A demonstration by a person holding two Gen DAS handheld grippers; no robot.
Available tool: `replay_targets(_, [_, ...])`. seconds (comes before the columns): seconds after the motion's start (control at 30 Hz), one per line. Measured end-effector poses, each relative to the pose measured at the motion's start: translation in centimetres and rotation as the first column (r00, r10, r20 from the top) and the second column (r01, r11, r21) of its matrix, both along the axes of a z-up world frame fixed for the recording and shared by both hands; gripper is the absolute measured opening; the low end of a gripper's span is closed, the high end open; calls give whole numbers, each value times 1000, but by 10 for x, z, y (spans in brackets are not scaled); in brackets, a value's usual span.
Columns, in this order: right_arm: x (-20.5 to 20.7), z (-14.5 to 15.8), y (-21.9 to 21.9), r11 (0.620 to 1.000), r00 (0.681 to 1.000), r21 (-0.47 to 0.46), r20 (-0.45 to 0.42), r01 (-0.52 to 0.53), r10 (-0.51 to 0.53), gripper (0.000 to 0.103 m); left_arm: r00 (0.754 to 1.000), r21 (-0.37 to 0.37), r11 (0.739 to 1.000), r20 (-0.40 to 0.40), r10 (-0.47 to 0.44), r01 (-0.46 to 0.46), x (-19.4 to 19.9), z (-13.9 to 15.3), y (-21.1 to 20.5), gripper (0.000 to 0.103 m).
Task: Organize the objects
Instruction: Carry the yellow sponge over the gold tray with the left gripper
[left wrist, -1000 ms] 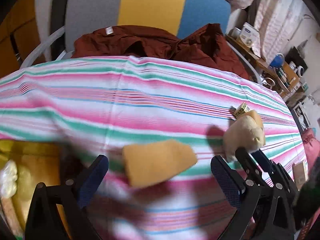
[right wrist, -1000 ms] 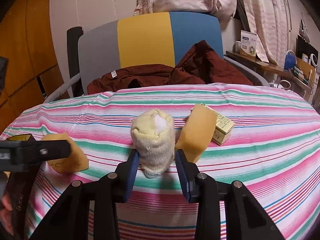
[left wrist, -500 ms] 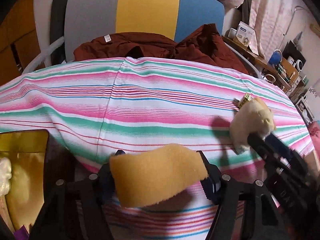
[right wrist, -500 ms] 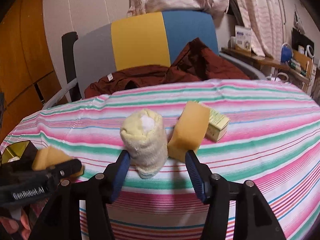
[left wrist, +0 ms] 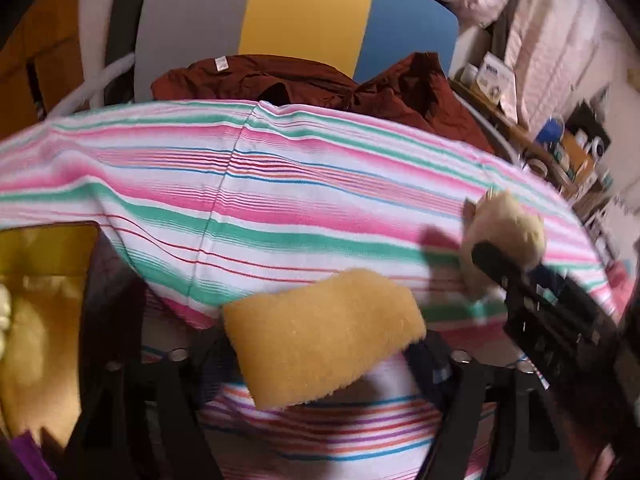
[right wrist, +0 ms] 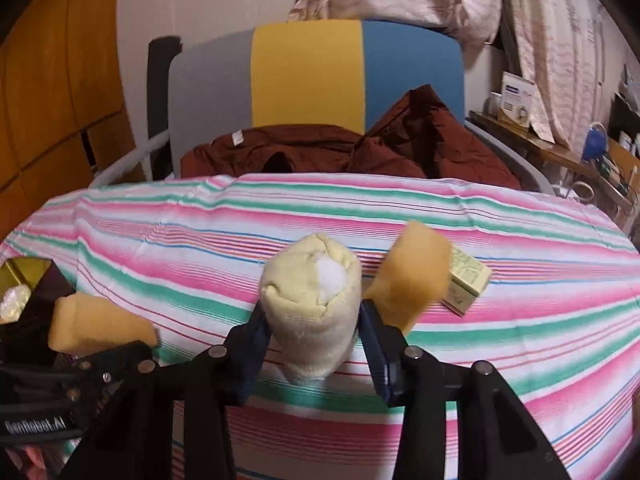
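On the striped desk (right wrist: pixel 520 216), the right tongs (right wrist: pixel 314 342) had just closed onto the rolled cream sock (right wrist: pixel 314 304), gripping it. Left of the sock, the left tongs (left wrist: pixel 320 354), just widening, held a yellow sponge (left wrist: pixel 324 336).

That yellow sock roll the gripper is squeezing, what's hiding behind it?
Behind the sock roll stands an orange sponge, with a small box beyond that. The sponge's lower left corner is covered.
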State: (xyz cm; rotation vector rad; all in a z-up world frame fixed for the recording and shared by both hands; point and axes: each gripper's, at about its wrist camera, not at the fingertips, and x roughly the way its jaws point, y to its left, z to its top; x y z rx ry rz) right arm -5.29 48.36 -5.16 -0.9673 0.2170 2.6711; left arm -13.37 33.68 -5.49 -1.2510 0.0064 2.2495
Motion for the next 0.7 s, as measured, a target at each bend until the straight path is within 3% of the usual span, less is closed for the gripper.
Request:
replay_targets(0.1, [16,1,1,999,998,-15,-33,46,-46,44,1000,29,999,23,18,-19,-6,1,2,83])
replay_targets(0.17, [26,2,1,997,996,-30,-48,71,-72,44,1000,32,999,28,10,-11,-8,1,5,71])
replay_targets(0.33, [40,3,-8,995,994,-43,-49,91,-93,44,1000,6,1000,3,-11,11,-2,4,7,69])
replay_targets(0.5, [38,0,-14,996,996,-12,-20,92,-92,44,999,73,997,42,4,-8,6,12,-9,69])
replay_targets(0.7, [39,-1,-18,995,995,13,-15,96,-96,44,1000,129,992,16,-16,14,24,36,-28,69])
